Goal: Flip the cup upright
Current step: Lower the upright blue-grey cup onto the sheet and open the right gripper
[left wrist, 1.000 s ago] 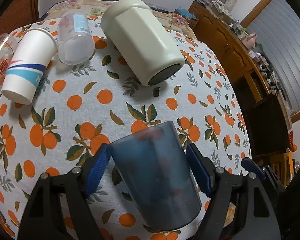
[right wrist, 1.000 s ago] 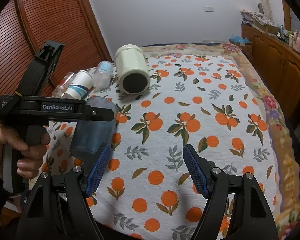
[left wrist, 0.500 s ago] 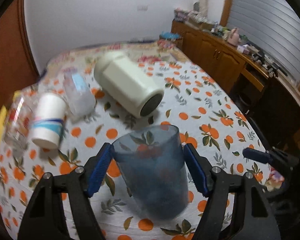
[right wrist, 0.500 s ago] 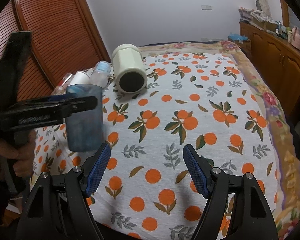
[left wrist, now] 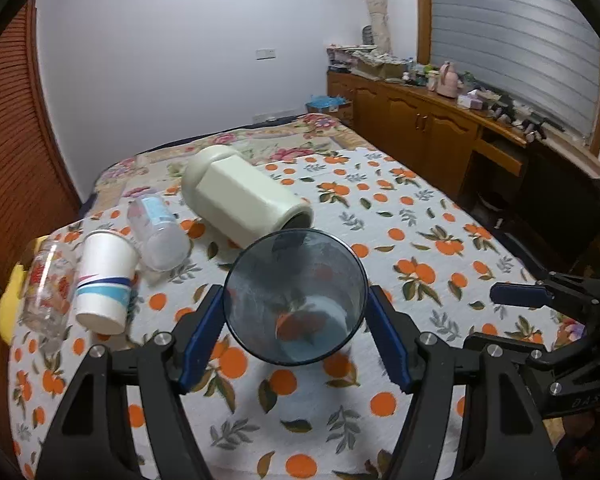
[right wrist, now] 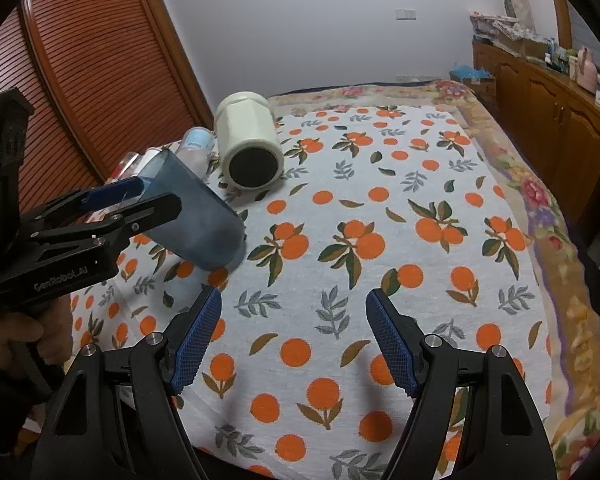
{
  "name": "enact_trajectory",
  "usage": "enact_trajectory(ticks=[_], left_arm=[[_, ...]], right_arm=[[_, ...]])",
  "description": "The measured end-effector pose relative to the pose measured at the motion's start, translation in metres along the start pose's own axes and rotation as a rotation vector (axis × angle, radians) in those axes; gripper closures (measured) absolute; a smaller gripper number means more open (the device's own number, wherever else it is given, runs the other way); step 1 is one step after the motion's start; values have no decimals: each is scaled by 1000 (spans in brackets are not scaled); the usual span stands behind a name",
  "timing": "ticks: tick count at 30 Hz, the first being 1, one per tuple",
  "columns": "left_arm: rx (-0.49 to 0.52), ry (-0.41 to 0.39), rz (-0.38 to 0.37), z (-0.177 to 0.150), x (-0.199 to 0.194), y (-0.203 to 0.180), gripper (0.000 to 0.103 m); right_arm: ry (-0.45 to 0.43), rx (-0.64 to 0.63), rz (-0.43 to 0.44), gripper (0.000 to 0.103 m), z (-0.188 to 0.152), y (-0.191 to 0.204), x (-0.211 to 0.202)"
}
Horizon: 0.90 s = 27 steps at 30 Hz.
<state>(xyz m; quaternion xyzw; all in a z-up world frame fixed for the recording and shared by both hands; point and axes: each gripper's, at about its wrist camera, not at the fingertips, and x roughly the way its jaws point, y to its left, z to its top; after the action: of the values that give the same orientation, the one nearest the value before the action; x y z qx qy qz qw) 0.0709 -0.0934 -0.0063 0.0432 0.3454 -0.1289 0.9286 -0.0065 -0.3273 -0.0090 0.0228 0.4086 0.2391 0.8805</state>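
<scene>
My left gripper (left wrist: 296,332) is shut on a translucent blue cup (left wrist: 296,296). The cup's open mouth faces my left wrist camera and I see its base through it. In the right wrist view the blue cup (right wrist: 196,216) is tilted, mouth up and to the left, its base close to or touching the orange-print cloth (right wrist: 380,208); I cannot tell which. The left gripper (right wrist: 116,204) shows there at the left, clamped on the cup near its rim. My right gripper (right wrist: 294,336) is open and empty above the cloth, to the right of the cup.
A large cream jar (left wrist: 240,196) lies on its side behind the cup. A clear plastic cup (left wrist: 158,232), a white paper cup (left wrist: 104,280) and a printed glass (left wrist: 48,288) lie at the left. A wooden cabinet (left wrist: 420,128) stands at the right.
My left gripper has turned the blue cup from mouth-down through vertical to tilted with its mouth up toward the left wrist camera, and lowered its base to the cloth. The right gripper has stayed put.
</scene>
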Motion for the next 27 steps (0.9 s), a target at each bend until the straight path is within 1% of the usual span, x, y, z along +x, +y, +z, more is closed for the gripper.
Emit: enact_trajectory(ticks=[5, 6, 7, 12, 17, 20, 24, 27], left_arm=[[31, -15, -28, 5, 8, -3, 35], [26, -6, -56, 7, 12, -3, 35], [20, -3, -69, 8, 14, -2, 36], [5, 6, -94, 8, 19, -3, 36], [0, 16, -81, 7, 19, -5, 35], [3, 24, -62, 6, 19, -6, 32], [-3, 14, -30, 3, 15, -5, 27], [-22, 4, -22, 0, 10, -1, 26]], right_arm=[[-12, 4, -6, 26, 2, -3, -3], [-15, 6, -7, 26, 2, -3, -3], [-17, 10, -7, 26, 2, -5, -3], [-26, 25, 3, 26, 1, -9, -3], [-24, 30, 11, 26, 0, -11, -2], [-25, 29, 8, 26, 0, -10, -2], [-34, 20, 1, 26, 1, -9, -3], [-43, 12, 3, 26, 3, -6, -7]])
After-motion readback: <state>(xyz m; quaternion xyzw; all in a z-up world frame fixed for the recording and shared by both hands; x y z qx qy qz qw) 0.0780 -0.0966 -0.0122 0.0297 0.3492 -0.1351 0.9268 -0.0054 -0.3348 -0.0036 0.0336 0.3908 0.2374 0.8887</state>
